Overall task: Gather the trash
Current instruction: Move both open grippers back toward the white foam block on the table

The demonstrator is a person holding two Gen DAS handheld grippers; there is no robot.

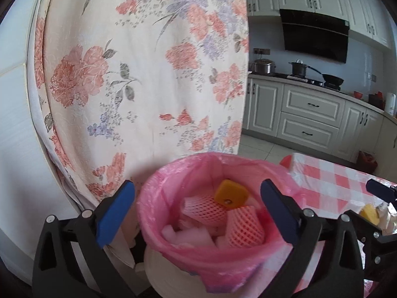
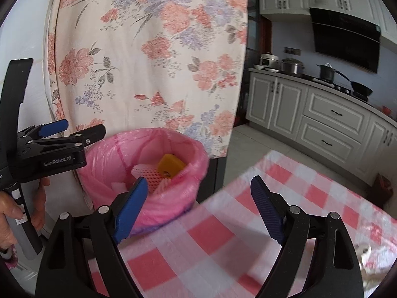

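Note:
A trash bin with a pink liner (image 1: 173, 243) stands beside the table; it also shows in the right wrist view (image 2: 104, 159). Inside lie an orange-yellow piece (image 1: 230, 195), pink foam fruit nets (image 1: 244, 226) and white foam bits (image 1: 188, 234). My left gripper (image 1: 198, 211) is open and empty, its jaws spread either side of the bin's mouth just above it. It appears in the right wrist view (image 2: 77, 129) at the left. My right gripper (image 2: 198, 208) is open and empty over the checked tablecloth (image 2: 223, 236), just right of the bin.
A floral cloth (image 1: 148, 62) hangs behind the bin. A yellow item and white scraps (image 1: 372, 214) lie on the checked table (image 1: 330, 181) at the right. Kitchen cabinets (image 2: 322, 119) with pots and a stove stand behind.

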